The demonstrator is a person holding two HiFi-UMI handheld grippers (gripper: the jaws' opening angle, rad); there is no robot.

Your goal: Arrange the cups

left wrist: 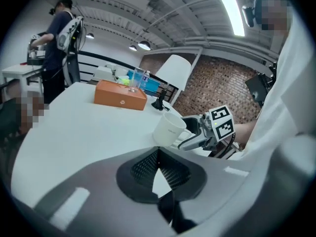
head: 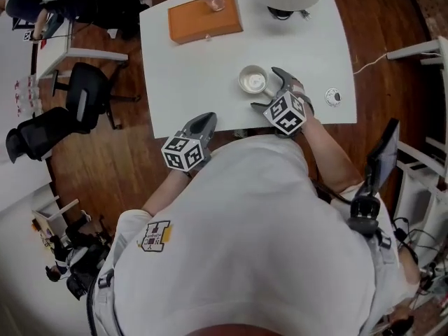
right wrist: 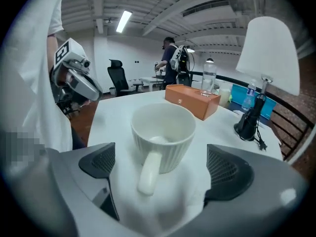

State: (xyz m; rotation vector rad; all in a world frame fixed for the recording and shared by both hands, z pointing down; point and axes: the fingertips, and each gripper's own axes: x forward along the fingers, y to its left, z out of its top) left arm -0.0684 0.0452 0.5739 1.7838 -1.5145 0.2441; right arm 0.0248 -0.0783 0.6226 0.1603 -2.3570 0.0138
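Right gripper point(right wrist: 160, 169) spread — cup point(right wrist: 163, 127) upright between its jaws, handle toward the tool; left gripper point(left wrist: 158, 172) pressed together, farther off.

Looks like an open loft-style office or lab to me. There's a wood floor point(head: 105, 166) and rolling office chairs point(head: 87, 96) off to the left of the left gripper point(head: 206, 119). A brick wall point(left wrist: 217, 83) sits ahead of it to the right, under bare ceiling beams point(left wrist: 163, 14) and a tube light point(left wrist: 228, 9). Ahead-left, a person point(left wrist: 58, 38) wearing a backpack rig works at another desk point(left wrist: 17, 73).
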